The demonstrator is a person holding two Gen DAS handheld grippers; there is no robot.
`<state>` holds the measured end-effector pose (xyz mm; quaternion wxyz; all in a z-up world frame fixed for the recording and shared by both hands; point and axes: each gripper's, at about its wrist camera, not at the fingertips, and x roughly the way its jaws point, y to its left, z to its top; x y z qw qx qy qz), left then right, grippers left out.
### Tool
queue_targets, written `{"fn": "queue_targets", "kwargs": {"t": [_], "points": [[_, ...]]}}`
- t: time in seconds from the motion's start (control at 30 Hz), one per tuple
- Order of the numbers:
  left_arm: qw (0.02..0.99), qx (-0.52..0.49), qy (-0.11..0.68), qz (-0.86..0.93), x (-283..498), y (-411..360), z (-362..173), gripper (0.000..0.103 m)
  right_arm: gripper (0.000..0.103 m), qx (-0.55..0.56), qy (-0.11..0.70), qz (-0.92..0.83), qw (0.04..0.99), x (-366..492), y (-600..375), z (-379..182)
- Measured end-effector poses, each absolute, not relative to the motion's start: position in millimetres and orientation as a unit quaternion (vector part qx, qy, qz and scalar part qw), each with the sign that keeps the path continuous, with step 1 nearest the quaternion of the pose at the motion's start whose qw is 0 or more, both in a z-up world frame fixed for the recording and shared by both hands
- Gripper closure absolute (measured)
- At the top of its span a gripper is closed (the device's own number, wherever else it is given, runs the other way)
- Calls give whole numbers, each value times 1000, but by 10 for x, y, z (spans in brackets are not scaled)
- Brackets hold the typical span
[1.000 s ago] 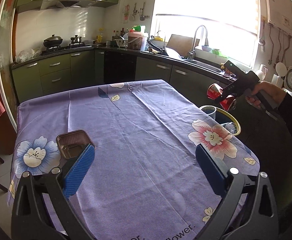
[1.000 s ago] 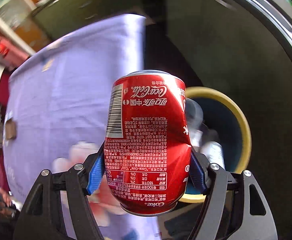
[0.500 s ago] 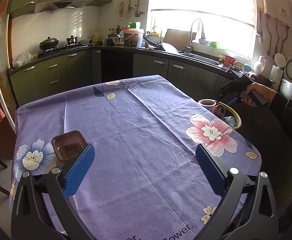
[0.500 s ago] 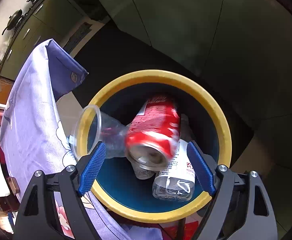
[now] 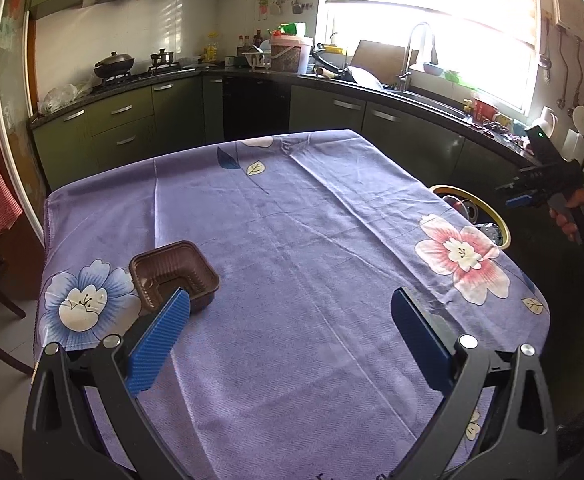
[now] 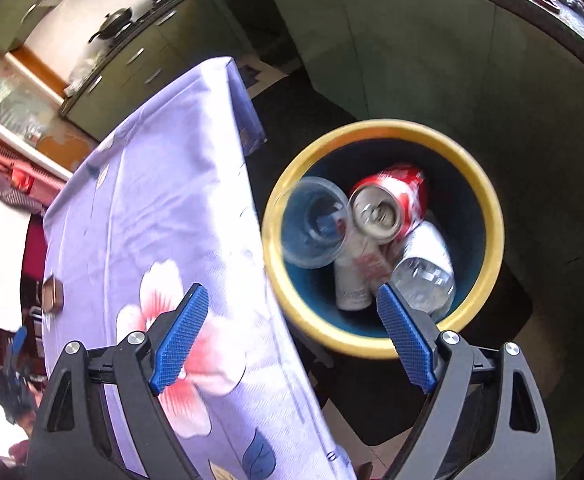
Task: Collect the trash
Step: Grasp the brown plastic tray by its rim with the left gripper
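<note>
Now the brown plastic tray (image 5: 173, 272), the only trash left on the purple floral surface (image 5: 292, 248), sits at about ten o'clock from the left tongs (image 5: 287, 340), its near corner just behind their left pad. Squarish, it offers no real long axis. The left tongs gape, empty, and are by far the nearer pair. The right tongs (image 6: 292, 336) are opening, nothing between the pads, above the yellow-rimmed bin (image 6: 488, 200), where a red cola can (image 6: 392, 200) lies at twelve o'clock.

Bare tablecloth (image 5: 292, 280) ahead, brown tray (image 5: 171, 272) near left, bin (image 6: 384, 236) crowded
</note>
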<state>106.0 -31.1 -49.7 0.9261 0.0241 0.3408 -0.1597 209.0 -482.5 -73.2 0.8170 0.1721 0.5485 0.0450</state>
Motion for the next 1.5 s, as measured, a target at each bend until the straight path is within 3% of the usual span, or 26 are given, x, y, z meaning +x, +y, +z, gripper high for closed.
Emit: {"fn": "queue_targets", "kwargs": {"t": [0.37,0.5,0.57,0.9,1.03,1.3,1.5], "points": [[912,22,384,-143,1629,-188,-621,9,18,154,546,80,820,1908,-4330,-809],[902,16,411,-130,1843,-212,-734,32,18,148,546,98,819,1936,-4227,-815],[895,11,430,-120,1944,-214,-817,37,18,145,548,107,817,1952,-4173,-826],[878,17,471,-85,2129,-169,-1029,48,18,143,549,126,813,1943,-4106,-886],[875,20,477,-86,2161,-161,-1058,57,18,144,552,130,811,1945,-4099,-925],[879,32,468,-89,2138,-144,-1043,95,17,146,555,137,807,1943,-4075,-949],[887,44,450,-98,2039,-177,-938,98,17,143,553,139,809,1928,-4043,-922]]}}
